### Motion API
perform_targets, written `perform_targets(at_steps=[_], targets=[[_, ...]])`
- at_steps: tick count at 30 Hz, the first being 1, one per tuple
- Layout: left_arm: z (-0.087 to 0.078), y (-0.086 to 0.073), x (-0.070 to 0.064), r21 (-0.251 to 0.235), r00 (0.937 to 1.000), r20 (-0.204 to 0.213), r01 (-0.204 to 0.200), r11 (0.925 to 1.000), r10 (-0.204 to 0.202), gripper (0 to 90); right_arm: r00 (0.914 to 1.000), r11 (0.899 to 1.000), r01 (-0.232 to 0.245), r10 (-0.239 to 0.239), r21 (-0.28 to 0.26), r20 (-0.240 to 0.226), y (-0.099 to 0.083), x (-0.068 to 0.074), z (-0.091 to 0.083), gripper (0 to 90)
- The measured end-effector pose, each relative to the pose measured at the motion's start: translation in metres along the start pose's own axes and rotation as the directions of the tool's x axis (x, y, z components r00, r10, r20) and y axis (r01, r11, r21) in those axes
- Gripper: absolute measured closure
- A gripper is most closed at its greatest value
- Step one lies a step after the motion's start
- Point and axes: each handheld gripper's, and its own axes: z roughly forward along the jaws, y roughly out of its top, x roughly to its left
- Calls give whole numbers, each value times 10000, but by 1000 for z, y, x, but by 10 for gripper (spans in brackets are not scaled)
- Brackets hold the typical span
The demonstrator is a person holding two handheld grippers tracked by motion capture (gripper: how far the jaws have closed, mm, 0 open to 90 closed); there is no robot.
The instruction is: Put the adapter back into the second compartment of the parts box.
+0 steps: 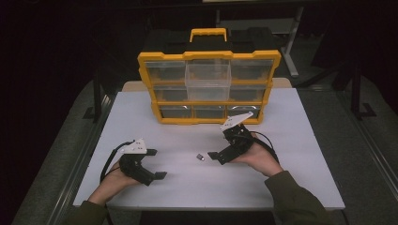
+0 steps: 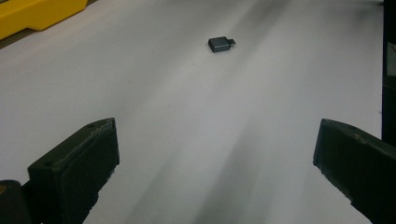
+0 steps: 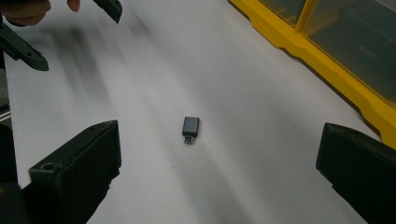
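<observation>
At the lower left of the high view the left gripper rests low over the white worktop, jaws spread wide and empty. Just right of centre lies a small dark adapter, a smooth matte block with a short metal plug at one end, untouched. To its right the right gripper points at it, jaws wide apart and holding nothing. Pickup looks not yet done. Behind stands a yellow organiser with clear plastic drawers, one pulled forward.
</observation>
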Motion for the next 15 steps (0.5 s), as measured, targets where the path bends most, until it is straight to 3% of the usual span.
perform_targets(at_steps=[15], targets=[[0,0,-1,9,10000,56,-9,10000,9,0,9999,9999,73,-72,102,-144,11,2,11,1]])
